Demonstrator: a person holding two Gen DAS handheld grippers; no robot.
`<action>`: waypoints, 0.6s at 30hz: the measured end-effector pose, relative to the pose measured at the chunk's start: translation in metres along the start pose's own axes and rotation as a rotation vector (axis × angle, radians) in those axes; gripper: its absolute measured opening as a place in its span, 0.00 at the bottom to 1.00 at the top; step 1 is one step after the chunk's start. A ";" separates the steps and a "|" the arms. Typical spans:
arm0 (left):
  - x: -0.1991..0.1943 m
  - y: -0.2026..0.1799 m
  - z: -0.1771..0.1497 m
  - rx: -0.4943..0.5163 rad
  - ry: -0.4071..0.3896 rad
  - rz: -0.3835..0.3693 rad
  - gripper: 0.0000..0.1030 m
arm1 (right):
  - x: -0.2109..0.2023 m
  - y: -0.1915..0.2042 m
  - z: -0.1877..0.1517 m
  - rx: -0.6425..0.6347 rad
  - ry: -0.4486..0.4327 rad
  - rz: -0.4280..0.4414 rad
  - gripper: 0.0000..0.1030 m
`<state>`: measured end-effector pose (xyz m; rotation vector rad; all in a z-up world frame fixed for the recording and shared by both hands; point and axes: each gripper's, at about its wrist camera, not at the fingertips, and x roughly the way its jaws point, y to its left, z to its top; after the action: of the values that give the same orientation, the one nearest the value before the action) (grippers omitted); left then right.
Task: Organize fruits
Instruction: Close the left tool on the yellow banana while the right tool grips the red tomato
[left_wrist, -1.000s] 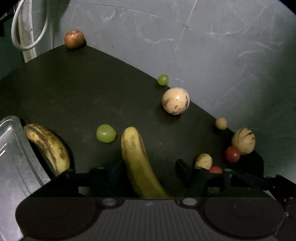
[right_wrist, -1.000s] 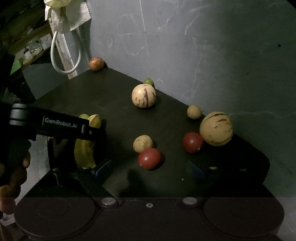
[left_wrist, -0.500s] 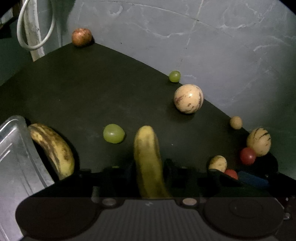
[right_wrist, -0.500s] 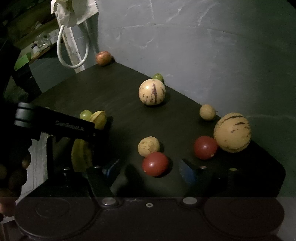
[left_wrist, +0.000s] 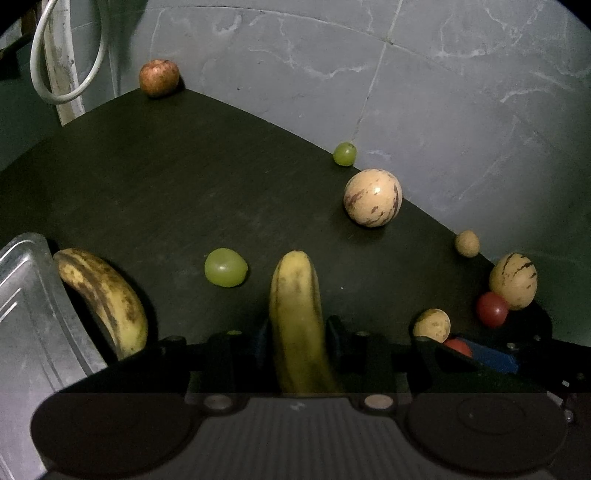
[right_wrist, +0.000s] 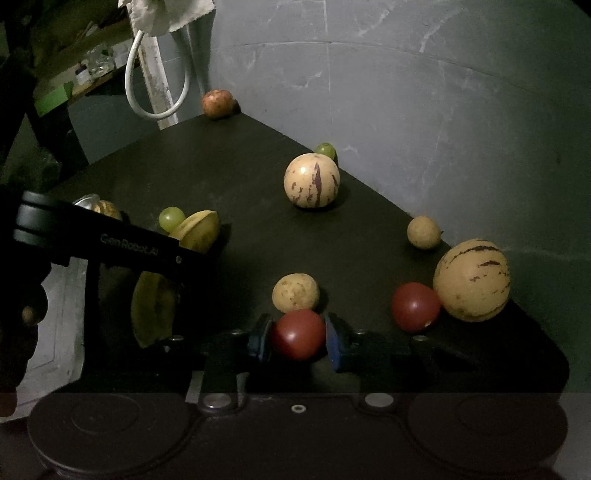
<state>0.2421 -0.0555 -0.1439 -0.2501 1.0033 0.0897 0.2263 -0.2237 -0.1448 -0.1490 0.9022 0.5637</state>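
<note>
My left gripper (left_wrist: 297, 338) is shut on a yellow banana (left_wrist: 297, 321) that points away along the black table (left_wrist: 166, 177). A second, spotted banana (left_wrist: 105, 295) lies to its left against a metal tray (left_wrist: 33, 314). My right gripper (right_wrist: 297, 338) is shut on a red tomato (right_wrist: 298, 334) at the table's near edge. In the right wrist view the left gripper's arm (right_wrist: 99, 240) crosses at the left with its banana (right_wrist: 155, 306). A second tomato (right_wrist: 415, 306) sits to the right.
Two striped cream melons (right_wrist: 311, 180) (right_wrist: 472, 278), two small tan fruits (right_wrist: 295, 292) (right_wrist: 423, 232), green grapes (left_wrist: 225, 266) (left_wrist: 344, 153) and an apple (left_wrist: 159, 77) at the far corner lie on the table. A grey wall stands close behind.
My left gripper's jaws have shut on the banana. My right gripper has moved up to the near tomato and shut on it.
</note>
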 end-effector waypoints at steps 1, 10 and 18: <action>0.000 0.000 0.000 0.002 -0.001 0.001 0.33 | 0.000 0.000 0.000 -0.001 0.001 -0.002 0.31; -0.029 -0.005 0.000 0.040 -0.052 0.023 0.33 | -0.034 0.000 0.005 0.059 -0.047 -0.001 0.30; -0.086 0.013 -0.009 0.010 -0.127 0.035 0.33 | -0.078 0.009 0.022 0.110 -0.112 0.016 0.30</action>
<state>0.1859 -0.0421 -0.0783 -0.2149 0.8820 0.1312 0.1989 -0.2399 -0.0697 -0.0102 0.8244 0.5308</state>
